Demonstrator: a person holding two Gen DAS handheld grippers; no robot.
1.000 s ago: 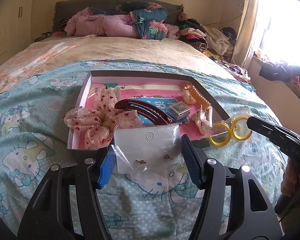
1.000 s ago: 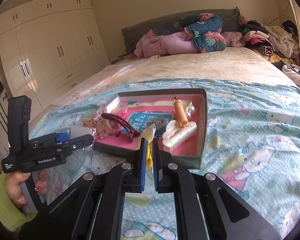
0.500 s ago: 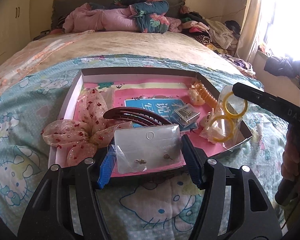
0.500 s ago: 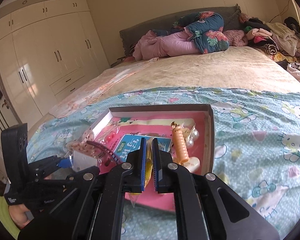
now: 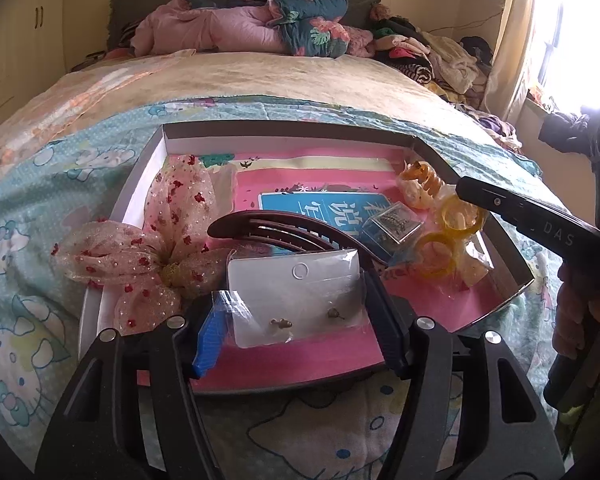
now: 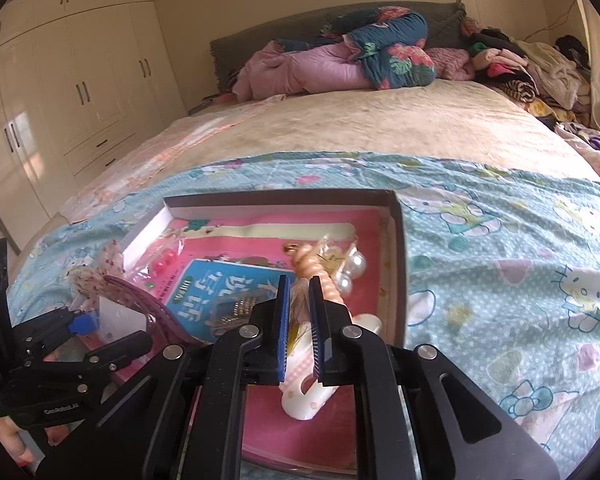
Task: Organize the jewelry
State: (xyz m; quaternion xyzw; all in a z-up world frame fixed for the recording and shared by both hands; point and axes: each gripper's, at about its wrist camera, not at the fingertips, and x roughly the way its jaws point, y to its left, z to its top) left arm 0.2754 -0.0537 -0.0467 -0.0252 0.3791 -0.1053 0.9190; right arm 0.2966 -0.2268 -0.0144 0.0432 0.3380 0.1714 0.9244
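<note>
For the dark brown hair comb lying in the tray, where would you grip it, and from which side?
Grip the dark brown hair comb at the solid curved spine near its free left end, coming from above with jaws across the band. Its right end runs behind the earring packet, and the teeth look a poorer hold.

Both grippers are matte black frames studded with round silver screws. The left gripper (image 5: 296,332) has ribbed blue finger pads (image 5: 208,340); so does the right gripper (image 6: 300,328). White lettering reads "DAS" and "GenRobot.AI". Skin shows at each handle.
</note>
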